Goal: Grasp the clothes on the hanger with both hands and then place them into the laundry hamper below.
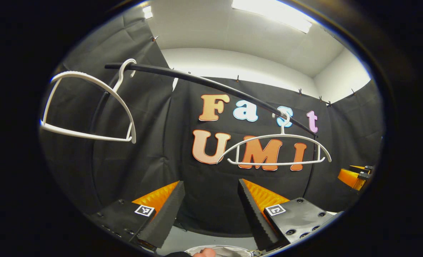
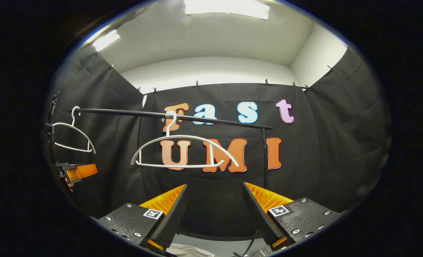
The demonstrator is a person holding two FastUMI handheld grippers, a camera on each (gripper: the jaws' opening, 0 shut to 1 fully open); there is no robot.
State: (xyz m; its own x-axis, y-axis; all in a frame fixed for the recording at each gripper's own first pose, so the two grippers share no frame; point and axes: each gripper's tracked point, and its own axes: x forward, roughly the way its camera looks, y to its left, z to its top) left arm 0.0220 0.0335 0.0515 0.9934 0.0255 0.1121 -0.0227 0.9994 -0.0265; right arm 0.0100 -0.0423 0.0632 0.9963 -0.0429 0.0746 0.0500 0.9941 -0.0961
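Note:
Two bare white hangers hang on a black rail (image 1: 211,84). In the left gripper view one hanger (image 1: 86,135) is near, at the upper left, and the other (image 1: 275,164) is farther right. My left gripper (image 1: 210,184) is open below the rail with nothing between its fingers. The right gripper view shows the same hangers, one at the far left (image 2: 72,147) and one ahead (image 2: 179,166), with my right gripper (image 2: 215,185) open and holding nothing. A round pale rim with whitish fabric (image 1: 229,250) peeks in at the bottom edge, and pale fabric (image 2: 186,250) lies low in the right gripper view too.
The other gripper shows at the right edge (image 1: 354,177) of the left gripper view and at the left edge (image 2: 77,172) of the right gripper view. A fingertip (image 1: 205,252) sits by the rim. The rail's upright post (image 2: 265,160) stands ahead. Black cloth walls enclose the booth.

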